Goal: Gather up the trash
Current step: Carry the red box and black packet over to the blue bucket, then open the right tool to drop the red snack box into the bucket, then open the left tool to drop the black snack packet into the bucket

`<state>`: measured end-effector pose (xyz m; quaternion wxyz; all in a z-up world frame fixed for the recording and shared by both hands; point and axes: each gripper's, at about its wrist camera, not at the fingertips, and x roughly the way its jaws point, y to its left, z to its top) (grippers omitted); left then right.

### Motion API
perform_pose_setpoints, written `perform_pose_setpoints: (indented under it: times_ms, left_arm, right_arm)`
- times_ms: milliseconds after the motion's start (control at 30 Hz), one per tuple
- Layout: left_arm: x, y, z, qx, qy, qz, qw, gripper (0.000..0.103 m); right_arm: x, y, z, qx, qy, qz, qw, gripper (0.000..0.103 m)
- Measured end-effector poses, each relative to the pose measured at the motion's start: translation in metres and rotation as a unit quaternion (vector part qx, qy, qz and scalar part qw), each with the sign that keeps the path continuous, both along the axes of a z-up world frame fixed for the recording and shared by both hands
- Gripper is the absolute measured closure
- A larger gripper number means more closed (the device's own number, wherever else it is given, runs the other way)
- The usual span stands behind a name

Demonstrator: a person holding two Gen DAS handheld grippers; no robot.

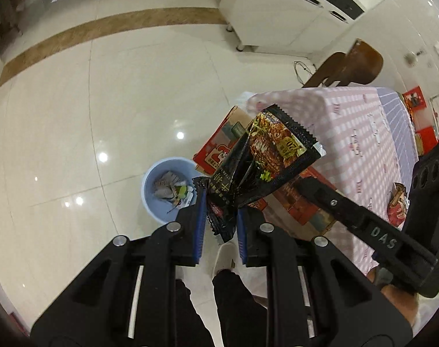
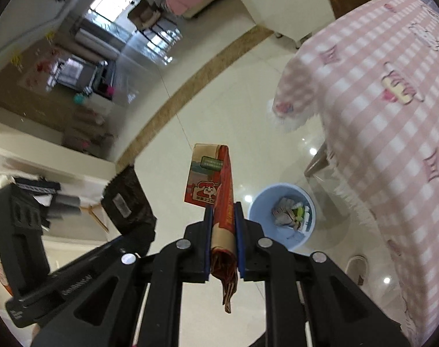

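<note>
Low in the frame, the left gripper [image 1: 221,219] pinches a black snack wrapper [image 1: 265,156]; the right gripper [image 2: 223,231] clamps a flattened carton [image 2: 212,179], seemingly above the blue bin [image 2: 280,211].

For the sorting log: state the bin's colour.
Light blue bin, on the floor beside the table; clearest in the right wrist view.

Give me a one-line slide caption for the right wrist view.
Right claw shut on a flattened red carton above the blue bin on the floor.
</note>
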<state>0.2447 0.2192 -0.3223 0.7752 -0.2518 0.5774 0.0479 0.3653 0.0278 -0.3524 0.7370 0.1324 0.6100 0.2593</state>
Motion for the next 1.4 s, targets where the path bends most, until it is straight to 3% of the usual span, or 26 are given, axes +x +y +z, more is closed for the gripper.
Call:
perform_pose_setpoints:
  times_ms: [167,433,567,800,1400]
  left_arm:
    - [-0.006,0.014,-0.013,-0.009,0.012,0.009,0.9998,0.084]
    - [-0.009,0.028,-0.024,-0.018,0.022,0.021,0.9994,0.084]
    - [-0.010,0.033,-0.028,-0.021,0.027,0.025,0.9991,0.084]
    - [-0.005,0.030,-0.033,-0.024,0.034,0.018,0.9990,0.084]
    - [0.012,0.008,-0.032,-0.020,0.046,-0.007,0.9987,0.084]
  right_arm:
    - [-0.008,0.021,-0.017,-0.024,0.005,0.012,1.000,0.089]
    - [-0.005,0.036,-0.037,-0.032,0.036,0.008,0.999,0.072]
    - [-0.007,0.043,-0.032,-0.047,0.018,0.022,0.998,0.066]
    - [-0.006,0.042,-0.021,-0.055,0.003,0.034,0.998,0.065]
    - [-0.005,0.014,0.001,-0.046,-0.004,0.005,0.999,0.060]
